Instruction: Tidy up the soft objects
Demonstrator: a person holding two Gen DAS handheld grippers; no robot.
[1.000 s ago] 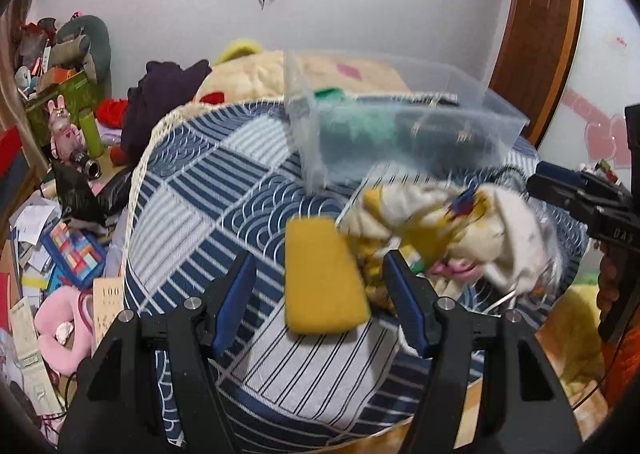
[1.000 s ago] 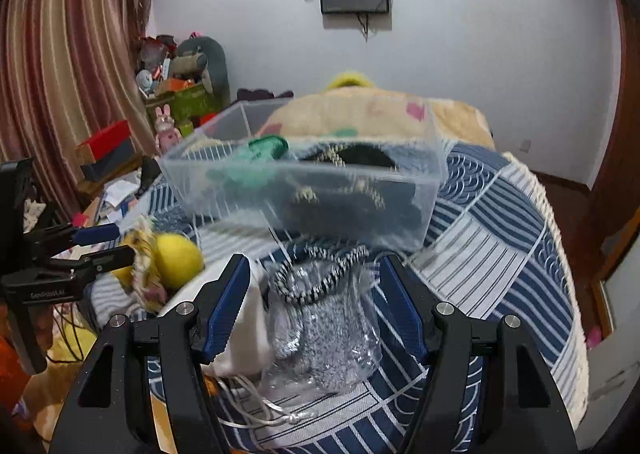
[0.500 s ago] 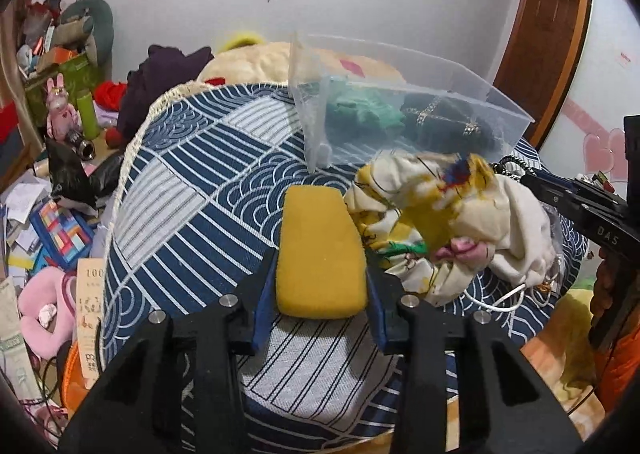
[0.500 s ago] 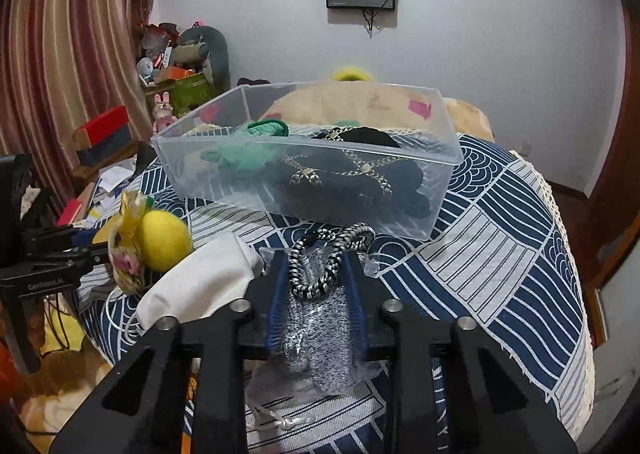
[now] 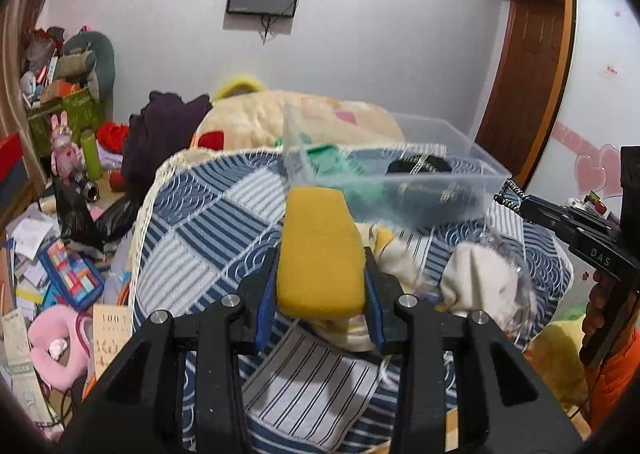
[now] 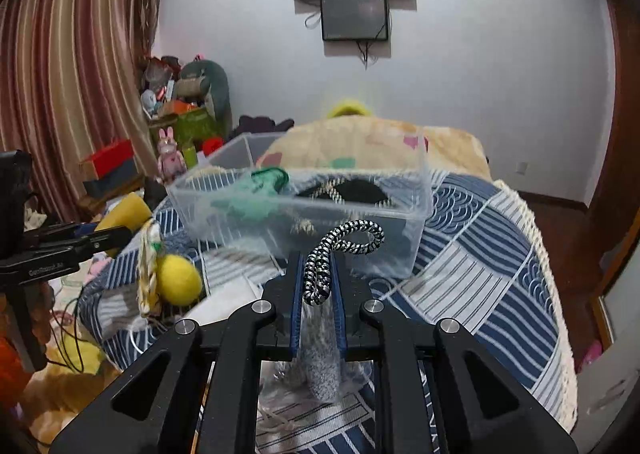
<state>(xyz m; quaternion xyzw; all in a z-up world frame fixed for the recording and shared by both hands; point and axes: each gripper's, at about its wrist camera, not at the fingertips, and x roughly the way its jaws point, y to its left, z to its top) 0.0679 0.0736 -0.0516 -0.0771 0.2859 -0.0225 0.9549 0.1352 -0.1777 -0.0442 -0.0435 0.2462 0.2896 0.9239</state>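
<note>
My left gripper (image 5: pixel 320 266) is shut on a yellow sponge (image 5: pixel 320 250) and holds it lifted above the blue patterned bedspread (image 5: pixel 208 222). My right gripper (image 6: pixel 318 266) is shut on a black-and-white braided cord (image 6: pixel 340 246) with a grey sparkly pouch (image 6: pixel 320 366) hanging below it. A clear plastic bin (image 5: pixel 404 174) stands ahead on the bed, holding a green item (image 6: pixel 256 198) and a black item (image 6: pixel 356 190). The bin also shows in the right wrist view (image 6: pixel 304 214). A pile of white and yellow cloth (image 5: pixel 476 286) lies on the bed.
A yellow ball (image 6: pixel 178 280) and patterned fabric lie left of the bin. A cream quilt (image 5: pixel 260 122) lies behind it. The floor at left is cluttered with a pink plush (image 5: pixel 56 350), books and bags. A wooden door (image 5: pixel 528 86) stands at right.
Both grippers closed from open, the left on the sponge and the right on the cord. Both have since lifted their items off the bed toward the bin.
</note>
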